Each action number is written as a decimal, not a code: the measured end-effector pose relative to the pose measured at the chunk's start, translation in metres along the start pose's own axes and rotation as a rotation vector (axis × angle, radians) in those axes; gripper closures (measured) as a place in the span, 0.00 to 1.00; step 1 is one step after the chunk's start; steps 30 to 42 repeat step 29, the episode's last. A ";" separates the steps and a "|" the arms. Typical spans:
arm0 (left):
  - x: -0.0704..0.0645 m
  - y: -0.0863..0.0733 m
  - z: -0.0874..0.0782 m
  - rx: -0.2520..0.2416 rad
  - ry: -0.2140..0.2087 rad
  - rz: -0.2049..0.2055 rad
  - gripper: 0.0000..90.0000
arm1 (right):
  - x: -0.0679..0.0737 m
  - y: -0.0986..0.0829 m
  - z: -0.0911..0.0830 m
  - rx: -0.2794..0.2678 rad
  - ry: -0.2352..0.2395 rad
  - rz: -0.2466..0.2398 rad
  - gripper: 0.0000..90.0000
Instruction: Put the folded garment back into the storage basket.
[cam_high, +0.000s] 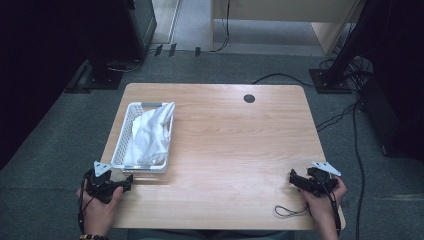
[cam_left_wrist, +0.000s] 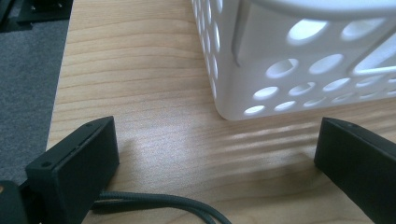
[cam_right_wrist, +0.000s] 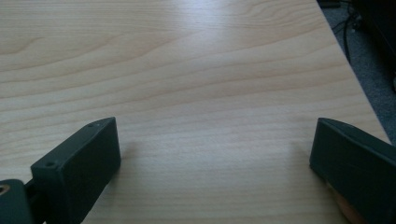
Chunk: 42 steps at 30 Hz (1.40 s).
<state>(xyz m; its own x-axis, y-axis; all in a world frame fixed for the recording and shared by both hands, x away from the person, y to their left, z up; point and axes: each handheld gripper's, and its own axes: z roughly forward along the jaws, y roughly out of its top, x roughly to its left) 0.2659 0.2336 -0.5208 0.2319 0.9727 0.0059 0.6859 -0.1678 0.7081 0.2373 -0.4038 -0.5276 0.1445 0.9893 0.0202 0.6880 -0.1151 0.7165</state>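
A white perforated basket (cam_high: 121, 145) stands on the left part of the wooden table (cam_high: 225, 135), with a crumpled white cloth (cam_high: 150, 132) heaped inside and draped over its right rim. My left gripper (cam_high: 126, 181) rests at the table's front left, just below the basket's near corner, held by a hand. Its jaws stand wide apart with nothing between them, and the basket's corner (cam_left_wrist: 233, 88) rises just ahead in the left gripper view. My right gripper (cam_high: 295, 178) lies at the front right, open and empty over bare wood (cam_right_wrist: 205, 93).
A round cable hole (cam_high: 249, 98) sits near the table's far edge. A thin black cord (cam_high: 287, 212) loops on the table by the right hand. Black stands (cam_high: 102, 75) and cables (cam_high: 357, 150) sit on the grey carpet around the table.
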 end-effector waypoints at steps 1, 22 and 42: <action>0.000 0.000 0.000 0.000 0.000 0.000 0.00 | -0.002 -0.001 -0.001 -0.001 -0.003 0.002 0.01; 0.000 0.000 0.000 0.000 0.000 0.000 0.00 | -0.028 -0.012 -0.013 -0.001 0.000 0.006 0.01; 0.000 0.000 0.000 0.000 0.000 -0.001 0.00 | -0.029 -0.012 -0.014 -0.009 0.017 0.019 0.01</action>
